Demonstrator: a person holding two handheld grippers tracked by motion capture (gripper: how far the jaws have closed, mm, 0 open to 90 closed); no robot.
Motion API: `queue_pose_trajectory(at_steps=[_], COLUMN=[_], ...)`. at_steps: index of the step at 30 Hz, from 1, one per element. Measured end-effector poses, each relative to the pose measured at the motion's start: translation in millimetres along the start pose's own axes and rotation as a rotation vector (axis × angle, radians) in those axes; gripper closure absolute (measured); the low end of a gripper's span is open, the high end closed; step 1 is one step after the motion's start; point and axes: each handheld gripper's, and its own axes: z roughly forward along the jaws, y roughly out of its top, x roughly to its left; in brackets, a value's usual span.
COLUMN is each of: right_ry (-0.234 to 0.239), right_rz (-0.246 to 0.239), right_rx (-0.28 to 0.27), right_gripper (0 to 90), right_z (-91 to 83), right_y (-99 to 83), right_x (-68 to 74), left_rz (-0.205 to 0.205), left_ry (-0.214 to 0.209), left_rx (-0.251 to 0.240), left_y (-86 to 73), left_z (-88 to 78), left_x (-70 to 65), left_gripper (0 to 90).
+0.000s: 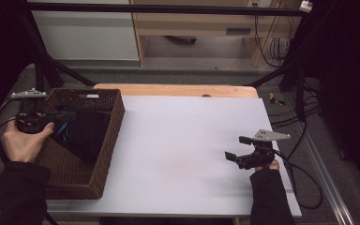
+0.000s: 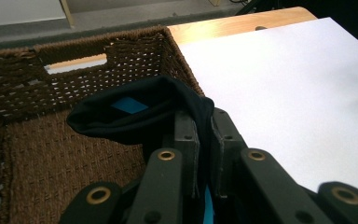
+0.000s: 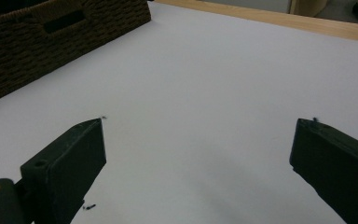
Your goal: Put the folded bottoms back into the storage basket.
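Observation:
A dark navy garment [image 1: 86, 133] with a blue label hangs into the brown wicker basket [image 1: 110, 140] at the table's left. My left gripper [image 1: 58, 117] is shut on the garment's edge over the basket. In the left gripper view the cloth [image 2: 140, 109] is pinched between the jaws, folded over them, above the basket's woven floor [image 2: 60, 158]. My right gripper [image 1: 236, 147] stands open low over the white table sheet [image 1: 183, 140] at the right, nothing between its fingers [image 3: 79, 154].
The basket's side wall with a handle slot [image 3: 65, 21] shows at the top left of the right gripper view. A wooden table edge [image 1: 178, 89] runs along the back. Cables [image 1: 304, 183] trail off the right side. Black frame bars stand at both back corners.

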Motion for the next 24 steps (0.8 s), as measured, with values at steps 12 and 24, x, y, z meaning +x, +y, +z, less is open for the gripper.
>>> queue_pose_trajectory(at_steps=[12,24], right_ry=[-0.001,-0.004], right_rz=[-0.001,-0.002], right_rx=[0.000,0.006], right_gripper=[3.8,3.8], right_z=[-0.1,1.0], right_y=[0.0,-0.3], right_x=[-0.1,-0.2], left_rz=[-0.011,0.009], left_ry=[0.002,0.102], left_rx=[0.028,0.065], left_y=[-6.9,-9.4], left_z=[18.4,31.8], left_x=[4.2,28.6], left_gripper=[83.1,81.9])
